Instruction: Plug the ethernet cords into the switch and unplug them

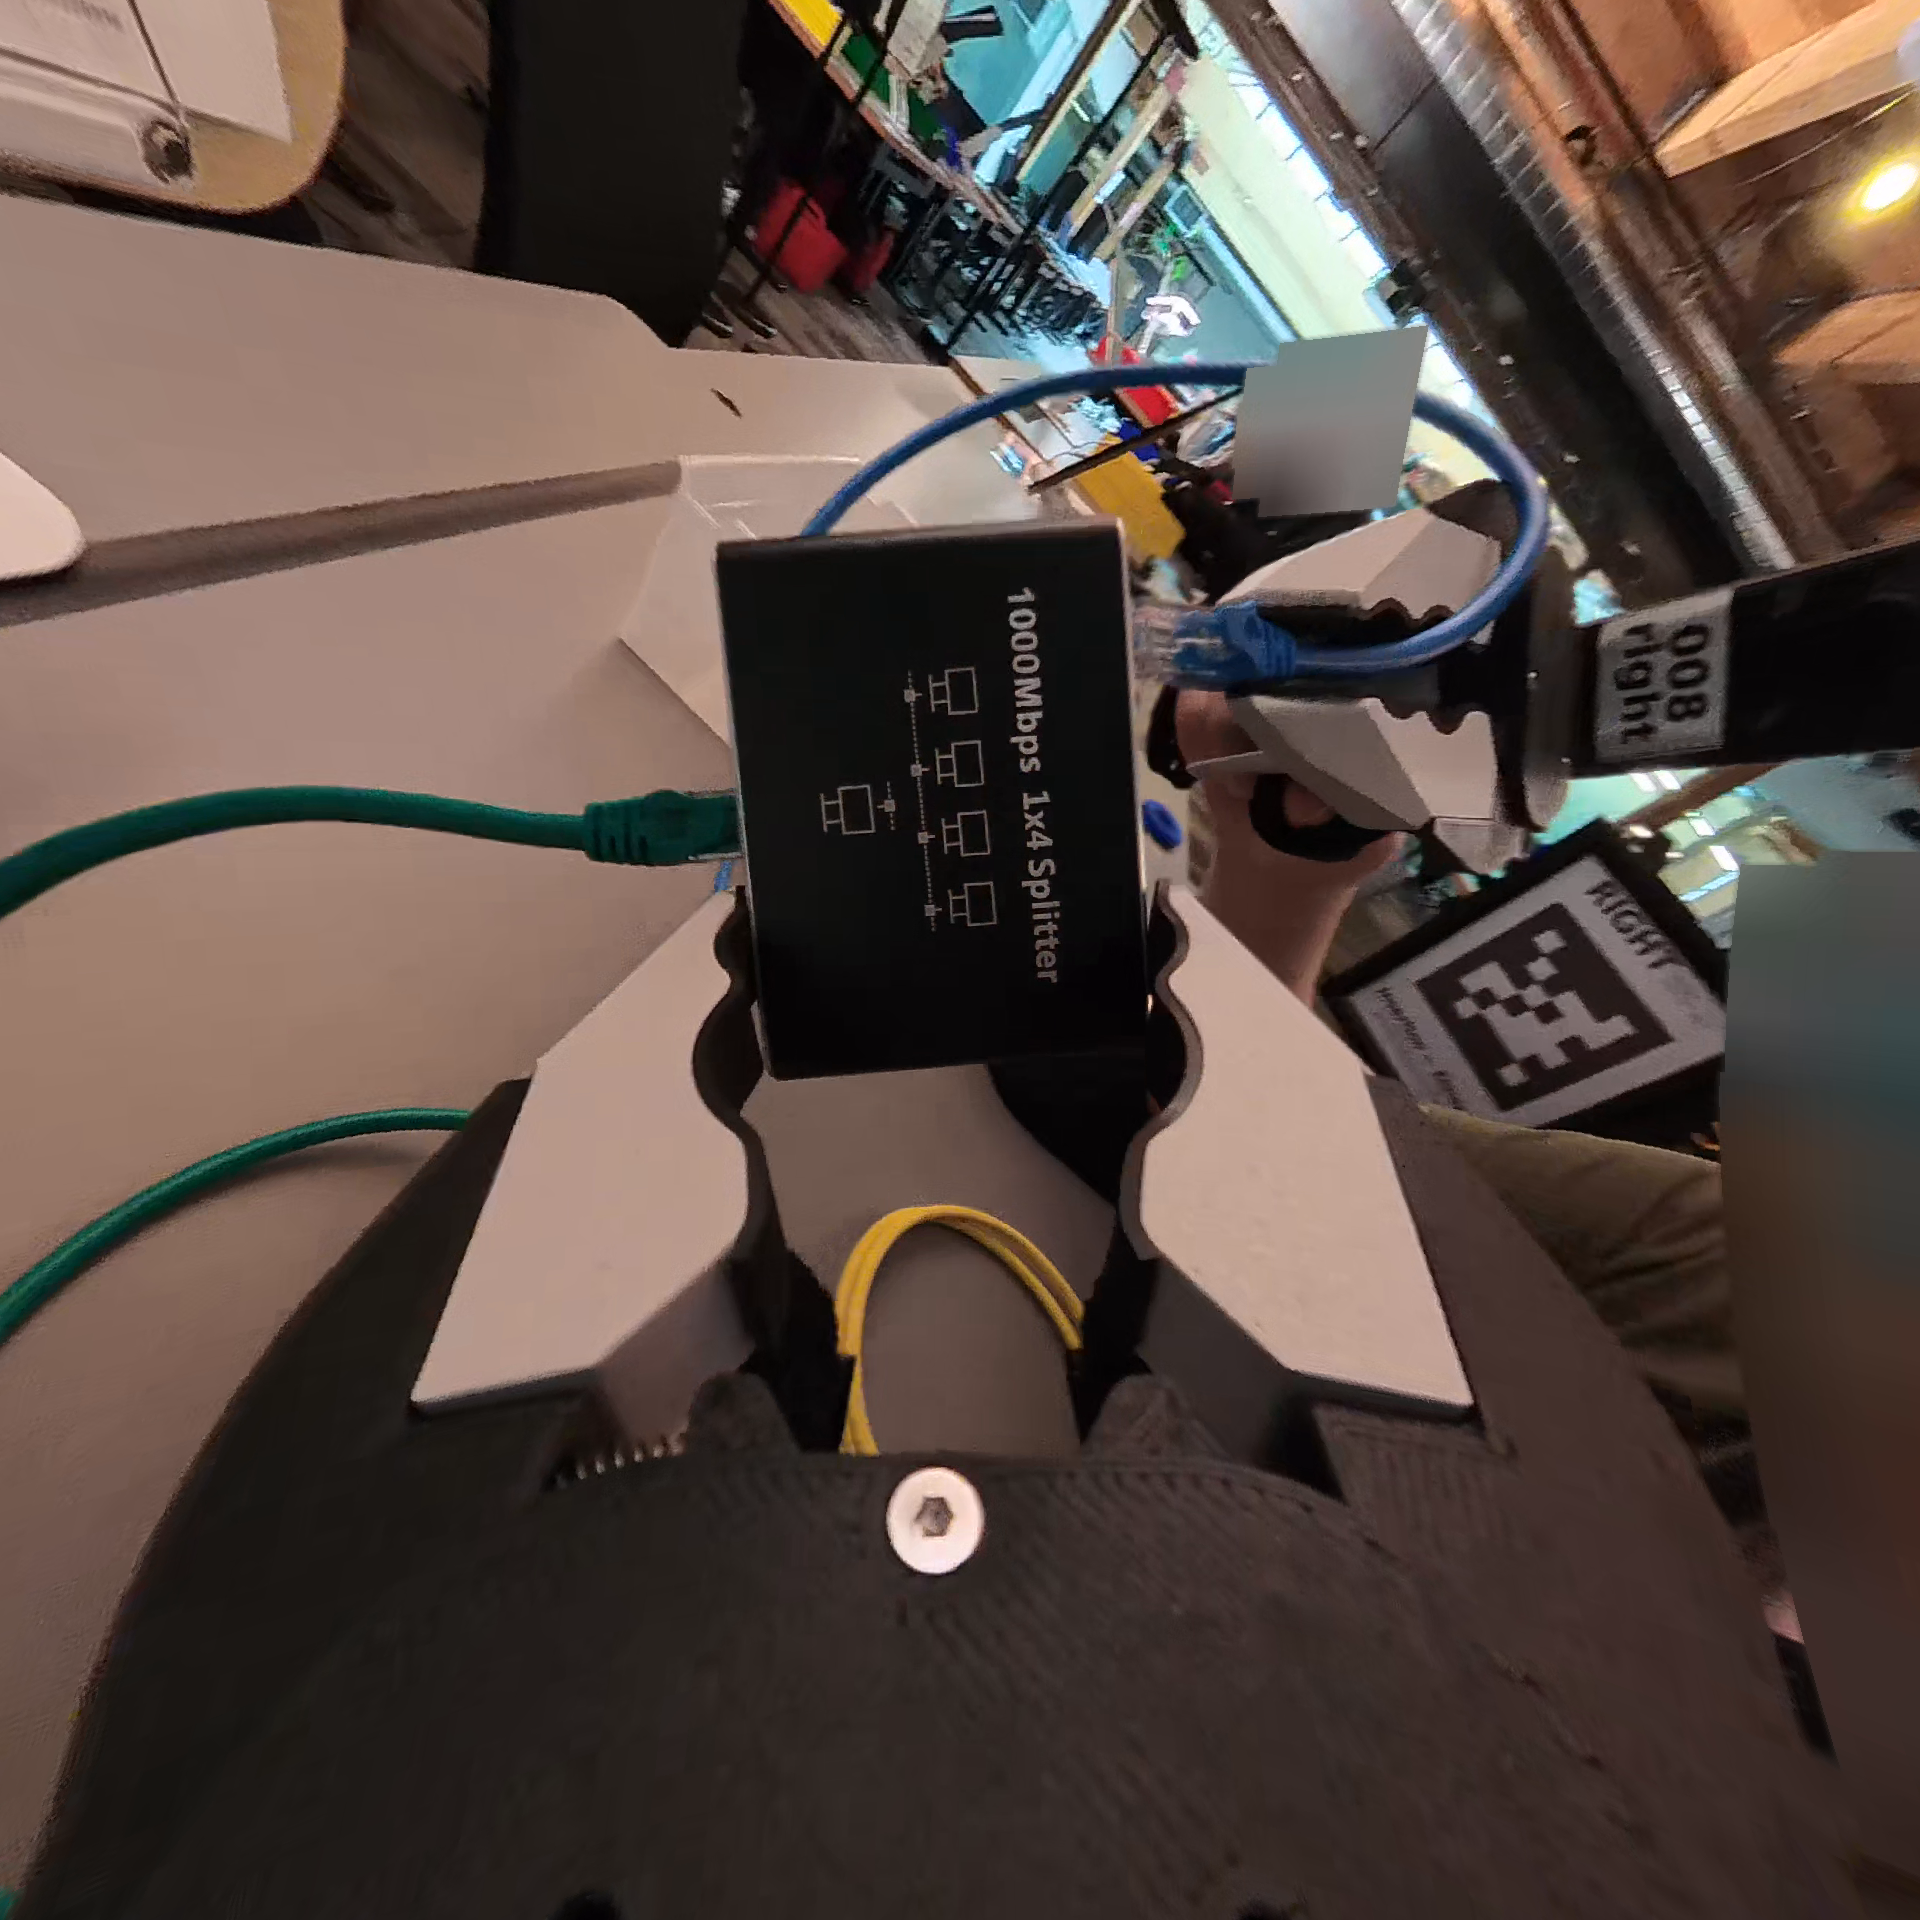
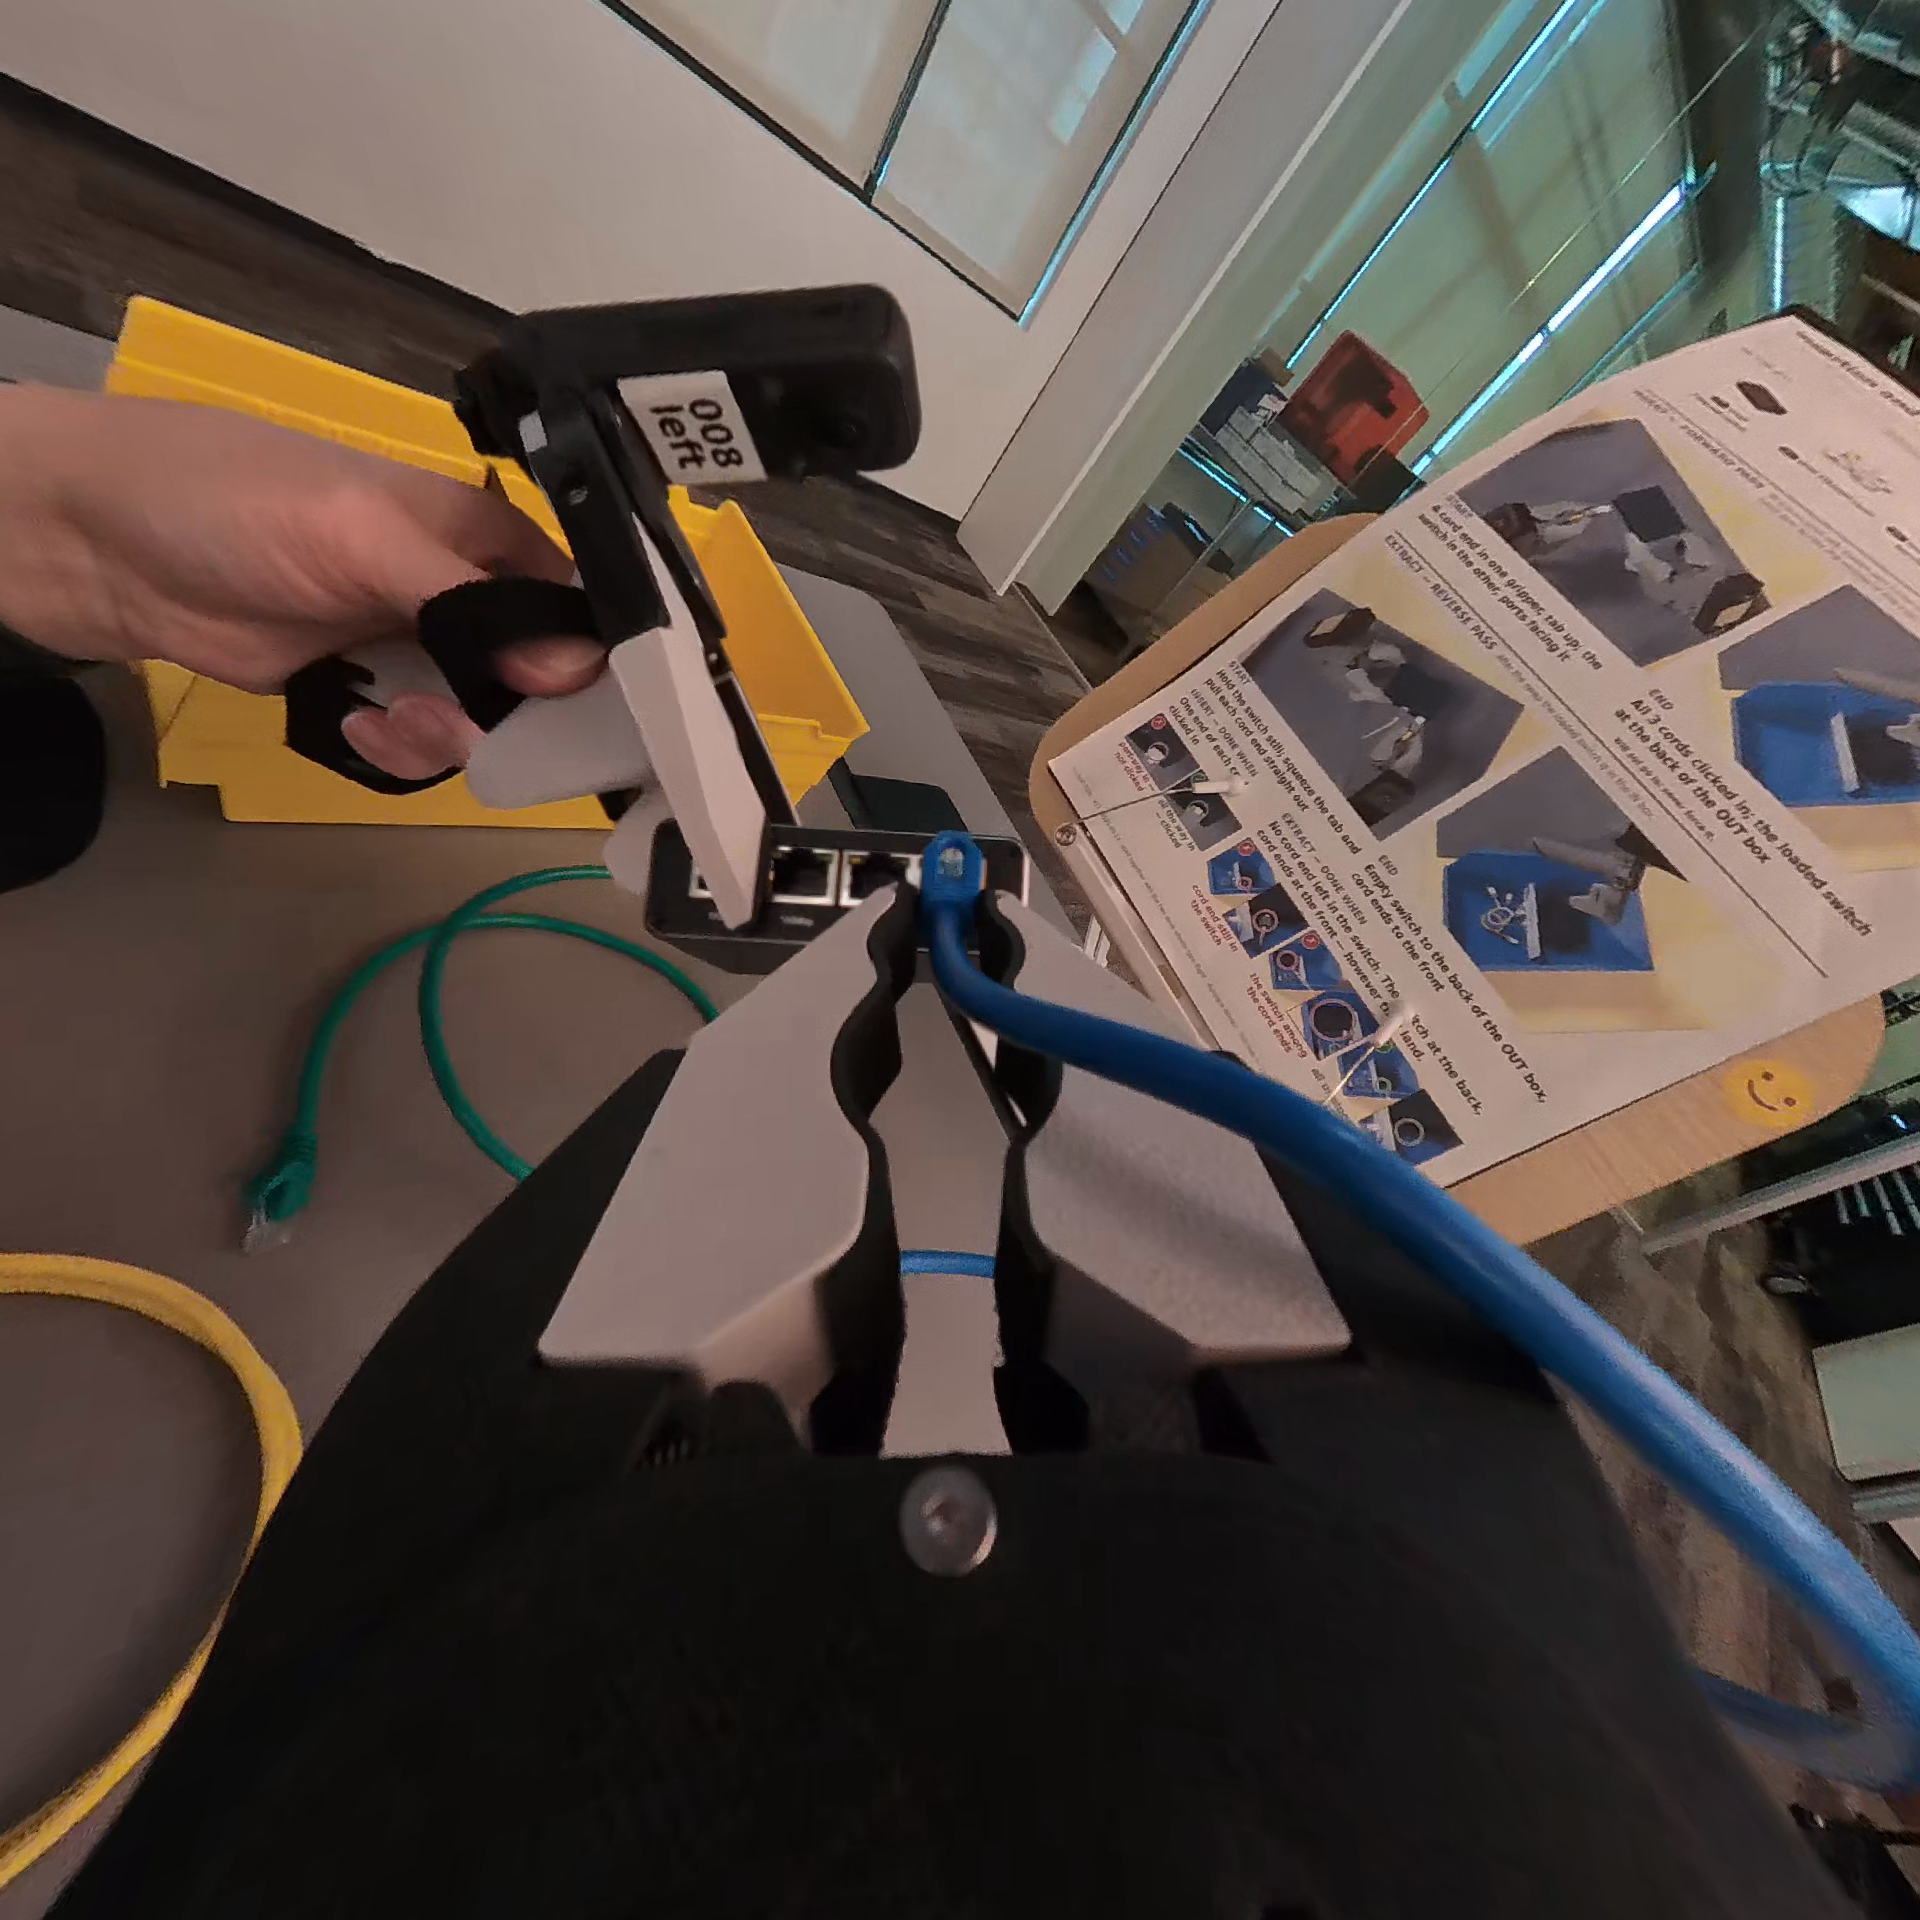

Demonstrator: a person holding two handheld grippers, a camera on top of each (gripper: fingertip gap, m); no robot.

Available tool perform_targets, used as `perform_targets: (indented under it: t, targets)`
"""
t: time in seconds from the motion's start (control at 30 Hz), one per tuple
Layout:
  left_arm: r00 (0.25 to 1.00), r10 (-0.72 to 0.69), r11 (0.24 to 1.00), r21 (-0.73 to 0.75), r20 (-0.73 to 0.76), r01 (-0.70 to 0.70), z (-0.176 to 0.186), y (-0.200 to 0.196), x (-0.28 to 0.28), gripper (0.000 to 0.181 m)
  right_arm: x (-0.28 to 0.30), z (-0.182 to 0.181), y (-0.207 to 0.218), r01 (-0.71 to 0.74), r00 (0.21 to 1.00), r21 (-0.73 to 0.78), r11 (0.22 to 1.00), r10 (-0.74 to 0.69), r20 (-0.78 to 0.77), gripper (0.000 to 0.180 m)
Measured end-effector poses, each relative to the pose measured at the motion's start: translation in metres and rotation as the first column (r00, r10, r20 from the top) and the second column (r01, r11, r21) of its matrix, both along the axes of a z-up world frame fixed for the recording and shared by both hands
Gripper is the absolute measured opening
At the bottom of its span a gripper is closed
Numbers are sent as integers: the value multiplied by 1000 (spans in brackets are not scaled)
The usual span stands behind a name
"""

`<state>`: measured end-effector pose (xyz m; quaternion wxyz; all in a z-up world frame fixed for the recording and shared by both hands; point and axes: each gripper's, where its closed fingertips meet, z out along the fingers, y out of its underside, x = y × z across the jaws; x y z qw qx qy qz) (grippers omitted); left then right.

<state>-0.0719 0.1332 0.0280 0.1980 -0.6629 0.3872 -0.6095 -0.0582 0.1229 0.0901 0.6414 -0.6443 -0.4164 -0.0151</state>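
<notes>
The left gripper (image 1: pixel 951 977) has its 2 jaws closed partway on the near end of the black switch (image 1: pixel 935 790), one jaw on each long side, so the box sticks out ahead of the jaws. A green cord (image 1: pixel 312 821) is plugged into the side of the switch beyond the left jaw and trails off over the grey table (image 1: pixel 312 665). On the side beyond the right jaw, the blue cord's plug (image 1: pixel 1210 644) sits at a port, though how far in cannot be told.

The right gripper (image 2: pixel 940 894) has its jaws nearly closed on the blue plug (image 2: pixel 951 868), pressed to the far port in the row on the switch (image 2: pixel 831 883). The blue cord (image 2: pixel 1351 1153) arcs back past the right jaw. Left of those jaws lie the green cord's loose end (image 2: pixel 275 1195) and a yellow cord (image 2: pixel 239 1382), with a yellow bin (image 2: pixel 416 520) behind; an instruction sheet (image 2: pixel 1558 727) lies to the right.
</notes>
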Motion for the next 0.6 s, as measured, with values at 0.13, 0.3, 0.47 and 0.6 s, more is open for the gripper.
perform_targets:
  t: [0.13,0.3,0.47,0.6]
  targets:
    - [998,59,995,83,7,-59,7,5,-1,73,2,1,0,53,996,31,998,-55,69,11]
    - [995,93,973,210,33,-98,17,5,-2,73,-2,10,-5,95,990,96,991,-104,98,11]
    - [986,159,882,443,48,-164,25,6,-1,73,1,11,-10,110,986,73,991,-118,117,11]
    - [975,181,821,525,133,-224,43,3,-6,73,-2,22,-16,80,994,102,992,-87,61,11]
